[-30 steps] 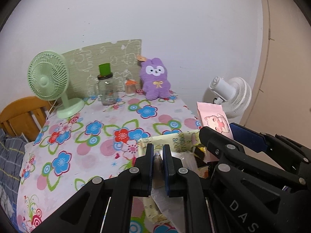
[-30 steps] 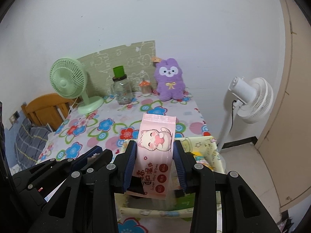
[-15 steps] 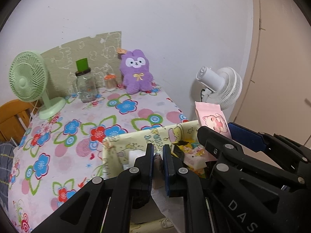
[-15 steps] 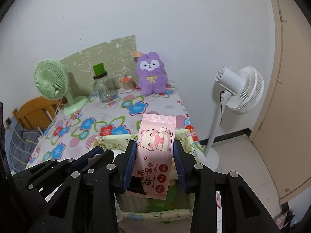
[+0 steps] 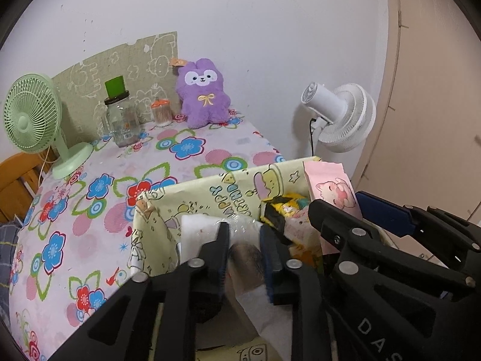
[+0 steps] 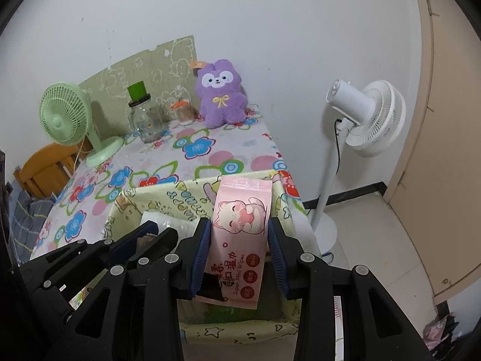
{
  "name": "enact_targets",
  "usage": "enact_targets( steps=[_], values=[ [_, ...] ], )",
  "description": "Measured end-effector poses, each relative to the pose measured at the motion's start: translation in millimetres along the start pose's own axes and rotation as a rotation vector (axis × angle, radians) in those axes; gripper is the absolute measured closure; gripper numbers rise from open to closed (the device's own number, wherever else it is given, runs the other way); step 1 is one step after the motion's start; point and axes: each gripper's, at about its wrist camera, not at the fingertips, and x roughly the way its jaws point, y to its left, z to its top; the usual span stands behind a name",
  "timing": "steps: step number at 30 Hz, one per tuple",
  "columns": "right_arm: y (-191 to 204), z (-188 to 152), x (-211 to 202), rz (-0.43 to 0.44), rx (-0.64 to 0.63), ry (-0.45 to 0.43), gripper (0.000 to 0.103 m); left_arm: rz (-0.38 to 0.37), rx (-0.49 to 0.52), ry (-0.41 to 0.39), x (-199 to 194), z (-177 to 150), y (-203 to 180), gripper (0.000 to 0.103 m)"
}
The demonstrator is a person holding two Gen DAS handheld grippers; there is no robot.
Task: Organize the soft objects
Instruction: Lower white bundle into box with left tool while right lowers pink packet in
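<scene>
The right gripper (image 6: 239, 240) clamps a pink wipes pack (image 6: 240, 225) upright over the yellow bin (image 6: 168, 194), at 6 o'clock of the flowered table (image 6: 192, 147). The left gripper (image 5: 245, 240), at its 9 o'clock, pinches a clear-wrapped soft packet (image 5: 243, 254) above the same bin. A purple plush (image 6: 221, 96) sits at the table's 12 o'clock, against the wall.
</scene>
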Motion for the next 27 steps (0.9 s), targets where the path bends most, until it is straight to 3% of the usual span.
enact_targets(
  steps=[9, 13, 22, 26, 27],
  values=[
    [7, 1, 7, 0.012, -0.013, 0.006, 0.062, 0.025, -0.002, 0.007, 2, -1, 8, 0.063],
    [11, 6, 7, 0.018, -0.019, -0.008, 0.062, 0.036, -0.004, -0.010, 0, 4, 13, 0.047],
    [17, 8, 12, 0.041, -0.030, 0.006, 0.060, 0.060, 0.006, -0.003, 2, 3, 18, 0.037],
    [17, 7, 12, 0.045, -0.032, 0.012, 0.053, 0.060, 0.011, 0.000, 1, 2, 18, 0.035],
    [17, 7, 11, 0.042, -0.030, 0.009, 0.043, 0.056, 0.006, -0.001, 0, 2, 19, 0.033]
  ],
)
